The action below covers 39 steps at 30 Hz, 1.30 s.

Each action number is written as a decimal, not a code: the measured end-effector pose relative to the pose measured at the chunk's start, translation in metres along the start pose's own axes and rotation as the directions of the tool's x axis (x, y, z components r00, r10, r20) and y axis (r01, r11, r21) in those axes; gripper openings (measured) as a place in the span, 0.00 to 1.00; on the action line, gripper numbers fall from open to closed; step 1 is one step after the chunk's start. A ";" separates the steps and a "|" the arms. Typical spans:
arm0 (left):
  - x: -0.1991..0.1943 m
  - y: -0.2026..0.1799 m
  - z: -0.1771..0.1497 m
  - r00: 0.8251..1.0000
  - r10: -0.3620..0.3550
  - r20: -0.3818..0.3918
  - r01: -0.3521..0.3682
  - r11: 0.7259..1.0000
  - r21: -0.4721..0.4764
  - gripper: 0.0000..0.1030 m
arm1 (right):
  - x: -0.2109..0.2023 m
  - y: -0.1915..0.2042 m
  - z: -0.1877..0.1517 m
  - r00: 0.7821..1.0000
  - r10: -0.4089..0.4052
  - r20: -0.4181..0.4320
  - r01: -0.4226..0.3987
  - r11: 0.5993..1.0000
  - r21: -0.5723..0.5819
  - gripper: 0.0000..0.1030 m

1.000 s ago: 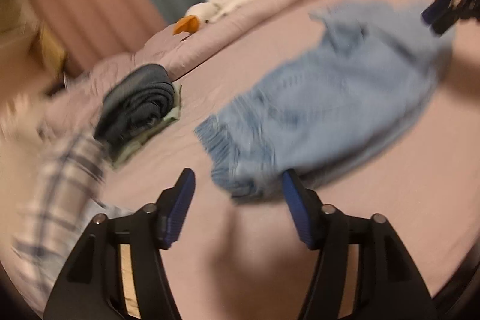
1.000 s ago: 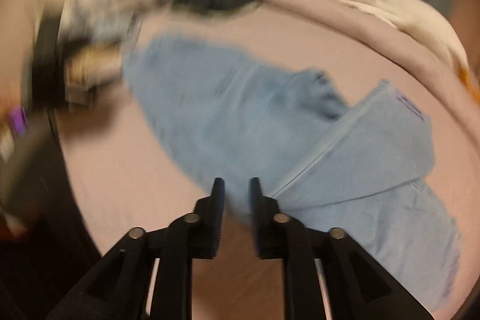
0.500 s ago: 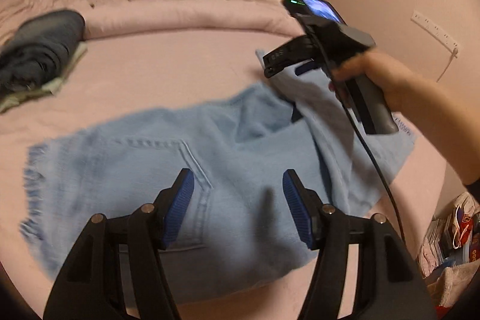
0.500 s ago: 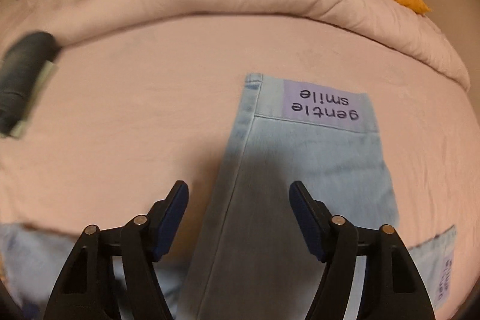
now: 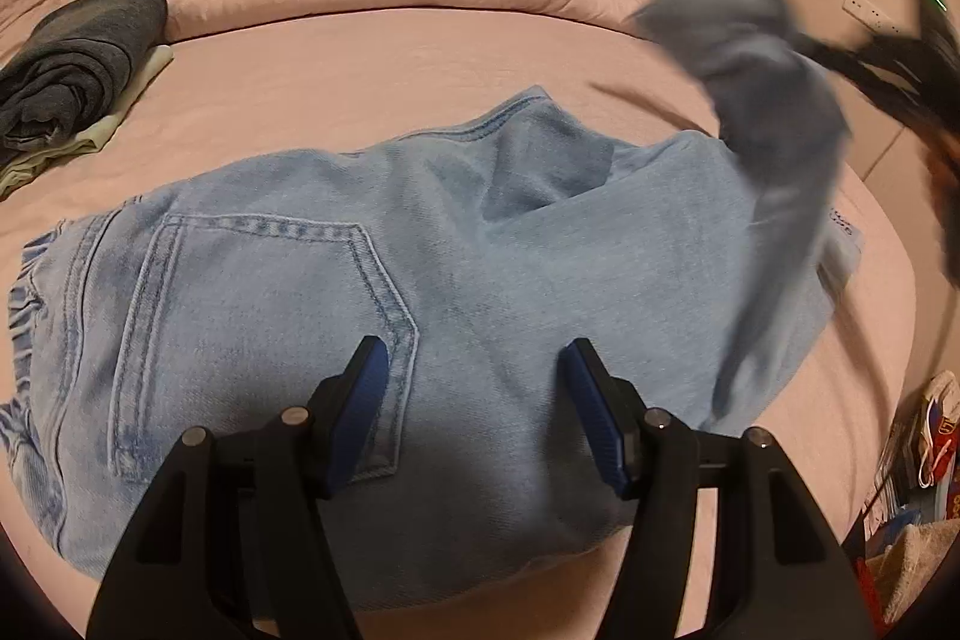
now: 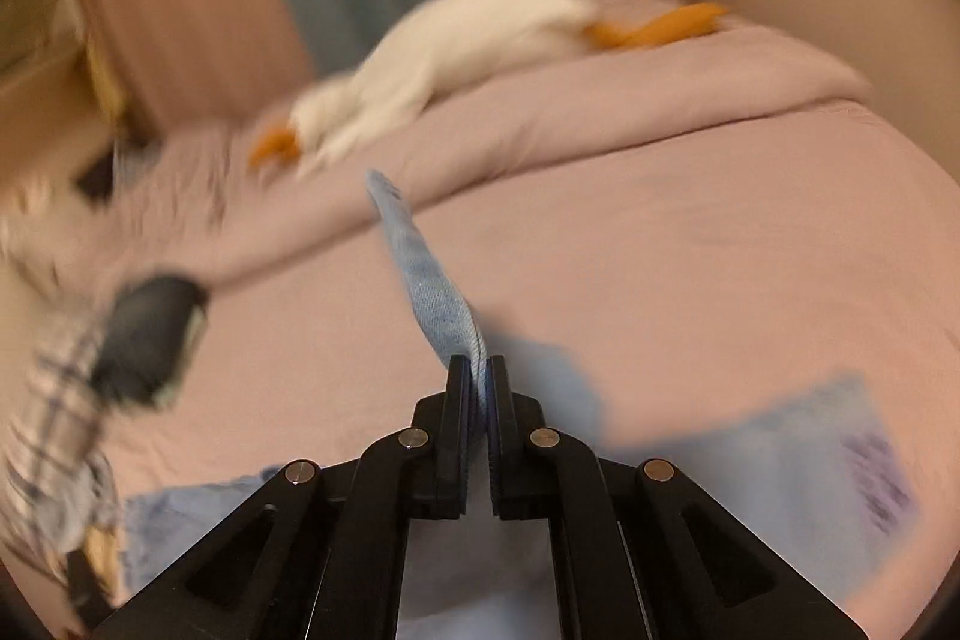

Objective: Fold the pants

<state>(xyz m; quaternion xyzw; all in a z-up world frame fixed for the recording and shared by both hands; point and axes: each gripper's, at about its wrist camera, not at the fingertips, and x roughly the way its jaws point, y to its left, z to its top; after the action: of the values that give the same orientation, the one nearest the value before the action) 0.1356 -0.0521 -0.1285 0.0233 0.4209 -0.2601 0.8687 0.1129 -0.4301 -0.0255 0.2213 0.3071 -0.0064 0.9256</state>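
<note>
Now right claw [image 6: 478,370] clamped on jeans [image 5: 420,250] leg; left claw [image 5: 474,376] apart above pocket; label blurred, unreadable.

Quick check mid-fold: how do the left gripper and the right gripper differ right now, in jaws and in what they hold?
The left gripper has its jaws apart with nothing between them; the right gripper is shut on a strip of the light blue jeans.
The left gripper hovers over the back-pocket part lying flat on the bed; the right gripper holds its denim lifted off the bed.
Both have black frames and blue pads, and both point down toward the jeans.
</note>
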 end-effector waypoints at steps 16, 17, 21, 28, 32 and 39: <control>0.002 0.012 0.006 0.999 0.013 -0.049 -0.016 0.998 -0.056 0.60 | -0.058 -0.164 -0.144 0.989 -0.028 -0.146 0.091 0.891 0.445 0.11; 0.000 0.012 0.006 0.999 0.007 -0.049 -0.010 0.998 -0.059 0.60 | -0.065 -0.165 -0.140 0.989 -0.052 -0.138 0.108 0.896 0.431 0.18; -0.008 -0.002 0.019 0.999 -0.015 -0.038 0.015 1.000 0.019 0.60 | -0.088 -0.170 -0.125 0.977 -0.201 -0.075 0.215 0.921 0.325 0.34; 0.021 -0.049 0.090 0.997 -0.033 -0.066 0.052 0.946 0.321 0.58 | -0.040 -0.105 -0.076 0.976 -0.187 -0.109 0.150 0.948 -0.282 0.34; 0.048 -0.063 0.122 0.990 -0.071 -0.126 0.114 0.916 0.384 0.47 | 0.008 -0.078 -0.061 0.966 -0.187 -0.176 0.072 0.855 -0.514 0.34; 0.102 -0.094 0.121 0.964 0.055 -0.261 0.133 0.751 0.647 0.34 | 0.065 -0.078 -0.036 0.915 -0.306 -0.263 0.012 0.672 -0.740 0.34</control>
<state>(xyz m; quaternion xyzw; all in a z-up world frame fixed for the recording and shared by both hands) 0.2303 -0.2089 -0.1095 0.3534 0.4141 -0.4044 0.7349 0.1338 -0.4779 -0.1197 -0.1936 0.4691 0.0744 0.8584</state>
